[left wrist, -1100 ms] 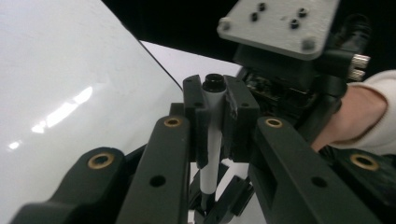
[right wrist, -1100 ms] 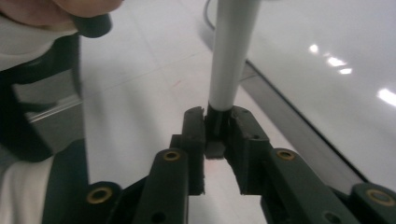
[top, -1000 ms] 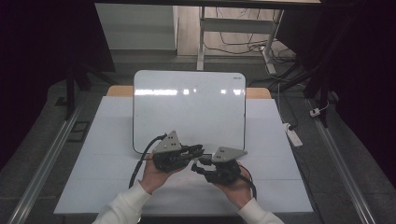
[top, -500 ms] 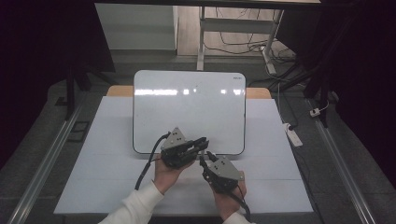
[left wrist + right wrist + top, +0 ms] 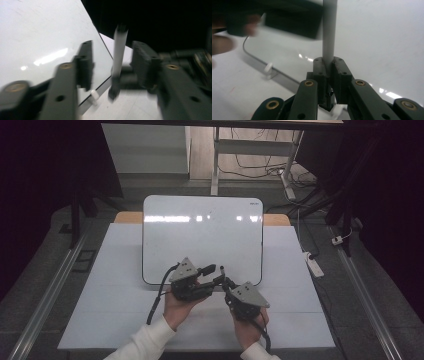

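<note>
Right gripper (image 5: 327, 75) had just clamped shut on the marker (image 5: 329, 30); left gripper (image 5: 112, 62) had just opened, jaws loose around it, above the whiteboard's (image 5: 200, 240) near edge. Light, stiff, slick; I'd grip mid-barrel.

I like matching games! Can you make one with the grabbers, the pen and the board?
1 left gripper
2 right gripper
3 marker
4 whiteboard

a lies flat on the table
b shut on the marker
c grey stick, standing between both pairs of jaws
d jaws just opened, apart from the marker

Pairs: 1-d, 2-b, 3-c, 4-a
</note>
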Motion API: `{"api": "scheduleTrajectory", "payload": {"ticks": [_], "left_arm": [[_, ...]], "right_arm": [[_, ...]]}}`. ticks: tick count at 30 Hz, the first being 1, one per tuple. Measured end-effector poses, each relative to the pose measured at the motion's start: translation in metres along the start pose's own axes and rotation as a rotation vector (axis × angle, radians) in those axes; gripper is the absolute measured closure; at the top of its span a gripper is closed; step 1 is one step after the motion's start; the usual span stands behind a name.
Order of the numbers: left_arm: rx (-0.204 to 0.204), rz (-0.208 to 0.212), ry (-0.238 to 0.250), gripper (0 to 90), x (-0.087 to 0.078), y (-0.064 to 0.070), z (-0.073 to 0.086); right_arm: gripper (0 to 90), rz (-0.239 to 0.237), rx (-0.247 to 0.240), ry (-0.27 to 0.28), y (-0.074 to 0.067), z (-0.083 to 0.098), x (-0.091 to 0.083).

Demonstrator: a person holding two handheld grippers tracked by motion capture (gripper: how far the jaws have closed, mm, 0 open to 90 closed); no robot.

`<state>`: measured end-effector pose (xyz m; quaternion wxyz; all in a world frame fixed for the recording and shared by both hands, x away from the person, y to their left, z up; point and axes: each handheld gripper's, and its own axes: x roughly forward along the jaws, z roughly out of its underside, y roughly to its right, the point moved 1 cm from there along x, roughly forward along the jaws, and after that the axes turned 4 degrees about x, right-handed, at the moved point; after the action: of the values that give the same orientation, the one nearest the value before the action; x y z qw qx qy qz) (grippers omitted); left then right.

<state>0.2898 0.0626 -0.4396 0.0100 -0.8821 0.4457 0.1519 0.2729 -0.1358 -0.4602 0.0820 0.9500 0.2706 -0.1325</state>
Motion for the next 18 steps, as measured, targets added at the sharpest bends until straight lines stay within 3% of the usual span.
{"api": "scheduleTrajectory", "payload": {"ticks": [3,7,10,13,18], "left_arm": [[0.025,0.0,-0.056,38.3,-0.026,-0.008,0.008],[0.041,-0.023,-0.15,34.4,-0.056,-0.018,0.029],[0.038,-0.066,-0.213,33.3,-0.08,-0.027,0.051],[0.009,-0.115,-0.254,31.8,-0.102,-0.037,0.071],[-0.01,-0.175,-0.292,30.5,-0.127,-0.048,0.087]], "right_arm": [[80.9,-0.005,0.06,0.004,0.024,-0.014,-0.001],[80.8,0.023,0.136,-0.034,0.069,-0.04,0.011],[80.8,0.047,0.171,-0.107,0.102,-0.063,0.032],[80.8,0.074,0.201,-0.181,0.133,-0.083,0.058],[80.7,0.08,0.255,-0.259,0.16,-0.099,0.093]]}}
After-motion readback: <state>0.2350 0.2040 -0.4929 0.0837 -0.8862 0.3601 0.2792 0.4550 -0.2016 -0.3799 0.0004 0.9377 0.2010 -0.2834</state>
